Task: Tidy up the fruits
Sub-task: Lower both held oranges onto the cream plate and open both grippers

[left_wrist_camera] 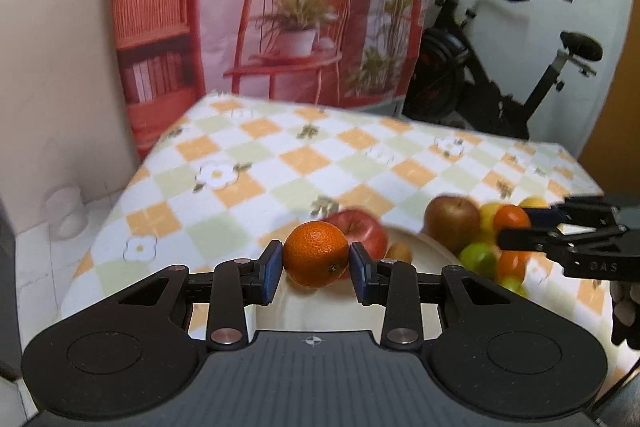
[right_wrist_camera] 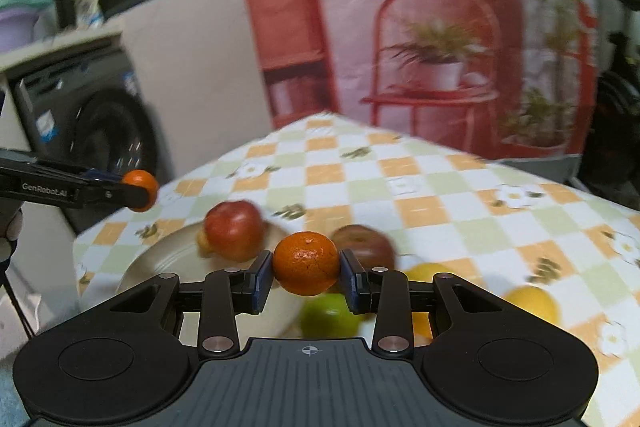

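Observation:
My left gripper (left_wrist_camera: 316,263) is shut on an orange (left_wrist_camera: 316,253), held above the white plate (left_wrist_camera: 320,311). A red apple (left_wrist_camera: 362,231) and a small brownish fruit (left_wrist_camera: 398,251) lie on the plate behind it. My right gripper (right_wrist_camera: 306,275) is shut on a second orange (right_wrist_camera: 306,263), above a green lime (right_wrist_camera: 328,315) and a dark red apple (right_wrist_camera: 364,247). In the right wrist view the left gripper (right_wrist_camera: 136,193) hangs at the left, off the table's side, with its orange (right_wrist_camera: 140,187). The right gripper (left_wrist_camera: 520,227) shows at the right edge of the left wrist view, over the fruit pile.
Beside the plate lie a brown-red apple (left_wrist_camera: 452,223), a lime (left_wrist_camera: 478,259), more oranges and lemons (right_wrist_camera: 532,303) on the checked tablecloth (left_wrist_camera: 280,155). An exercise bike (left_wrist_camera: 480,75) stands behind the table, a washing machine (right_wrist_camera: 92,123) to its left.

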Motion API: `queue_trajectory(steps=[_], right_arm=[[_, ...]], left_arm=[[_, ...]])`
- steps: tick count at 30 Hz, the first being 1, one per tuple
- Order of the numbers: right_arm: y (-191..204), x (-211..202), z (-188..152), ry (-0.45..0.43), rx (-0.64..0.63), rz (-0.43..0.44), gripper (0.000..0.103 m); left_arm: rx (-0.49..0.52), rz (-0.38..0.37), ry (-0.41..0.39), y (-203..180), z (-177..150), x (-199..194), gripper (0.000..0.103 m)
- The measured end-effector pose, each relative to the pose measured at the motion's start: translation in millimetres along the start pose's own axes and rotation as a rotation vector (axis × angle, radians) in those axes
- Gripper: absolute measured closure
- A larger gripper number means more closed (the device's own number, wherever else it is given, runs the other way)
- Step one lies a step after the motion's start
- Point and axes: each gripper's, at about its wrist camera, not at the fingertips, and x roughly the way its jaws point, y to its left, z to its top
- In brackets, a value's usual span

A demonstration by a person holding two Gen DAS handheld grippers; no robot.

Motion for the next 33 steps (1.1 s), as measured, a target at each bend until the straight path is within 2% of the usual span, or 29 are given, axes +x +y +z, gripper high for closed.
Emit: queue_trajectory(steps=[7,12,20,33], right_arm=[[30,57,2,0.159,-0.058,0.025,0.07],[33,77,-3,0.215,-0.071,0.015,0.07],[32,90,-3,0.237,-0.082,0.014,0.07],[35,99,0,0.207,-0.111,-0.006,0.07]], left_arm=[[0.081,-0.017,0.085,2,-14,29,0.065],[0.112,-0.016,0.132,5,-21,44,0.065],[0.114,0.01,0.136,4,-27,53,0.065],[0.146,0.046,0.111,1,-25,62,0.065]])
